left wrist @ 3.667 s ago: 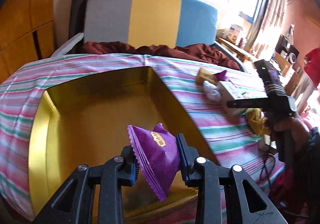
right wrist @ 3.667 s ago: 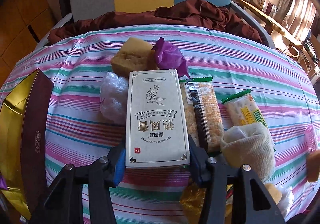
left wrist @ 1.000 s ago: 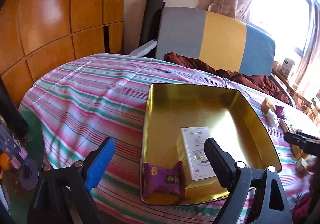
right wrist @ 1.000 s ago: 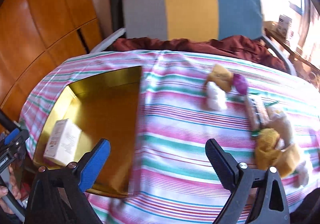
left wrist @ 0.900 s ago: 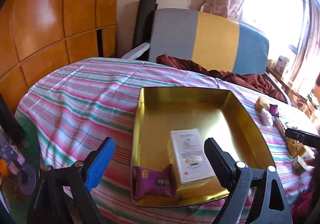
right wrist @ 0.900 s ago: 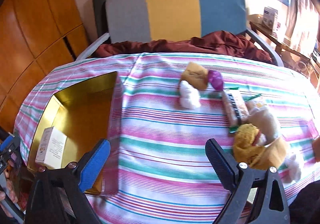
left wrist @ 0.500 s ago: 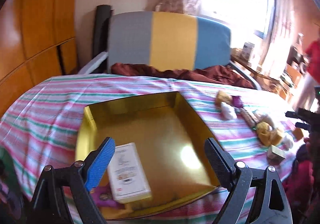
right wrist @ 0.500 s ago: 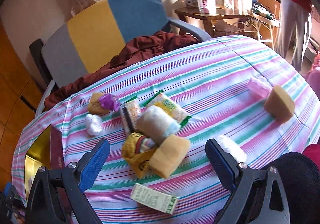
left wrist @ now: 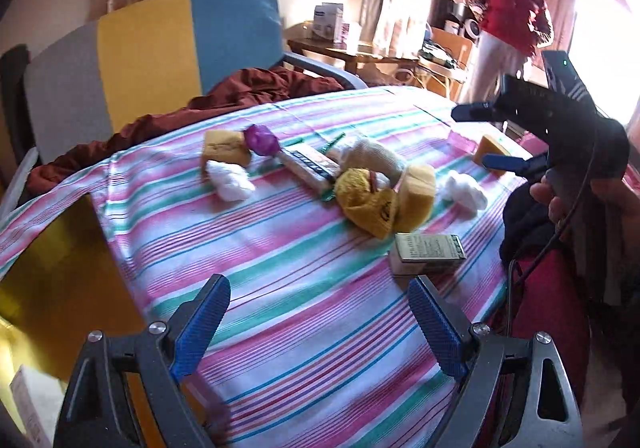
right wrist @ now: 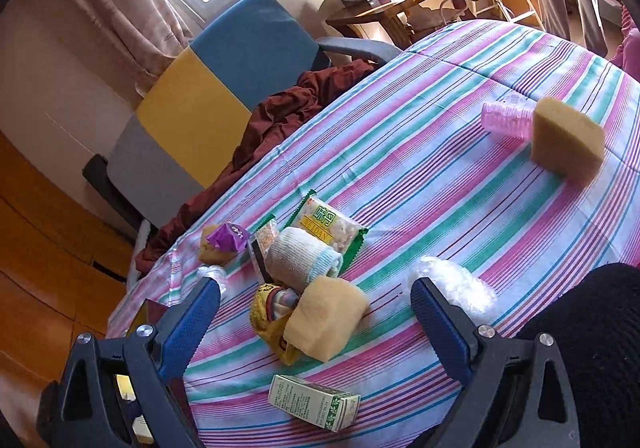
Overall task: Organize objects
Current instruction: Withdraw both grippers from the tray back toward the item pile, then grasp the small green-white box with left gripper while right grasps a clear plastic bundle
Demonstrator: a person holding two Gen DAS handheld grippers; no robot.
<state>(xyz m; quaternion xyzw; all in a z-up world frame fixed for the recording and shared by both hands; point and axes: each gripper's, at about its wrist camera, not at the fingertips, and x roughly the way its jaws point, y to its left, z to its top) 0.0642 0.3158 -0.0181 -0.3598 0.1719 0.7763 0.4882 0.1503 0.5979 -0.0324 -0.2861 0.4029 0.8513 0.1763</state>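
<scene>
Small green-and-white box (right wrist: pixel 314 403) flat on the striped tablecloth (left wrist: pixel 280 272), long axis running crosswise, near the table's front edge. Just behind it a cluster: yellow cloth (left wrist: pixel 366 202), tan sponge (right wrist: pixel 326 322), rolled towel (right wrist: pixel 302 258), snack packets (right wrist: pixel 330 226), purple wrapper (right wrist: pixel 228 237). Farther off, another sponge (right wrist: pixel 566 138) touching a pink roller (right wrist: pixel 506 119). Gold tin (left wrist: pixel 60 288) at left, a white box (left wrist: pixel 28 402) seemingly inside, blurred. Left gripper (left wrist: pixel 320 324) and right gripper (right wrist: pixel 316 324) both spread wide, holding nothing.
</scene>
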